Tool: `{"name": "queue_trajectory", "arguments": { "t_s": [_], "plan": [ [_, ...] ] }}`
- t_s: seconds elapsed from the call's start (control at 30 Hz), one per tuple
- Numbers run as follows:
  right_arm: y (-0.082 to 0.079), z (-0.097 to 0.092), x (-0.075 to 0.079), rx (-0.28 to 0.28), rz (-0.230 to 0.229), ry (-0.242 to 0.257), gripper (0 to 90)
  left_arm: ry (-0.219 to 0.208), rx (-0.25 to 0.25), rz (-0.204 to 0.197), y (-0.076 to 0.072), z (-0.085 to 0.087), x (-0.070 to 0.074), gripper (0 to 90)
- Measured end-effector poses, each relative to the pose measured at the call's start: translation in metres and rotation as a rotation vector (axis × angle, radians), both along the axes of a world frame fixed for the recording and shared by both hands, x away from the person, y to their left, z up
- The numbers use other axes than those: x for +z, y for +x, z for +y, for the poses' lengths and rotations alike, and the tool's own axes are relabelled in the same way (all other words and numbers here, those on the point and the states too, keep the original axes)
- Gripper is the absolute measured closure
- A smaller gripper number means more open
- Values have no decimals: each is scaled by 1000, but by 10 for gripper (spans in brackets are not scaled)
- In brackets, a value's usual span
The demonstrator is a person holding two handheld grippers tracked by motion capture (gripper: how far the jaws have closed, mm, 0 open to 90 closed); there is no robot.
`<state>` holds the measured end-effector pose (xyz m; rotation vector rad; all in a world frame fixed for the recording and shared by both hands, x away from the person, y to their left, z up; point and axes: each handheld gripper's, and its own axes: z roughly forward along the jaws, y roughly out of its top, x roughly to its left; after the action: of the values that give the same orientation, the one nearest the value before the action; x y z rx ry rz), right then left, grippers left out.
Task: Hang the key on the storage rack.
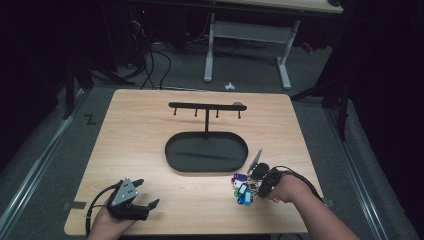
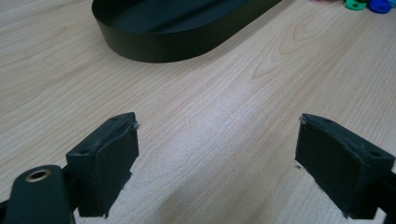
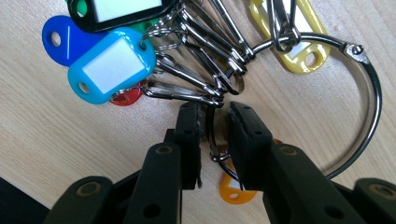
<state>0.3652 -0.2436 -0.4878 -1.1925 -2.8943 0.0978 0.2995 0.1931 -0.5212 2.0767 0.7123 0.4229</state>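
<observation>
A bunch of coloured key tags (image 1: 242,191) on a big metal ring (image 3: 373,107) lies on the wooden table (image 1: 150,125), right of the front middle. My right gripper (image 3: 215,116) points down at it; its jaws straddle the ring's wire with a narrow gap on each side, so it is open. Light blue (image 3: 112,65), yellow (image 3: 299,51) and orange (image 3: 233,191) tags fan out around the jaws. In the high view the right gripper (image 1: 256,181) sits just right of the tags. My left gripper (image 1: 146,193) rests wide open near the front left edge, with only bare wood between its pads (image 2: 116,154).
A black oval tray (image 1: 172,150) stands mid-table, and a post rises from it to a crossbar with several hooks (image 1: 206,106). The tray's wall (image 2: 163,44) lies ahead of the left gripper. Desk legs and cables lie on the floor beyond the table's far edge.
</observation>
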Motion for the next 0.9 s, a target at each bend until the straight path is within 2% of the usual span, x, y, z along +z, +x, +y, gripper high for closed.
{"name": "queue_trajectory", "arguments": {
  "t_s": [0.13,0.3,0.6,0.73,0.8,0.9],
  "plan": [
    [0,-1,0,12,-5,2,767,1,-3,1,0,0,0,136],
    [-3,1,0,38,-3,2,857,0,-3,1,0,0,0,136],
    [-3,0,0,55,-6,13,863,2,-5,1,0,-1,0,137],
    [-5,0,0,60,-23,14,866,6,-6,1,0,-2,-1,137],
    [-7,0,0,69,-35,-2,866,6,-4,1,-1,-1,-1,137],
    [-8,-2,8,72,-55,10,866,7,-2,4,0,-1,-1,138]
  ]
}}
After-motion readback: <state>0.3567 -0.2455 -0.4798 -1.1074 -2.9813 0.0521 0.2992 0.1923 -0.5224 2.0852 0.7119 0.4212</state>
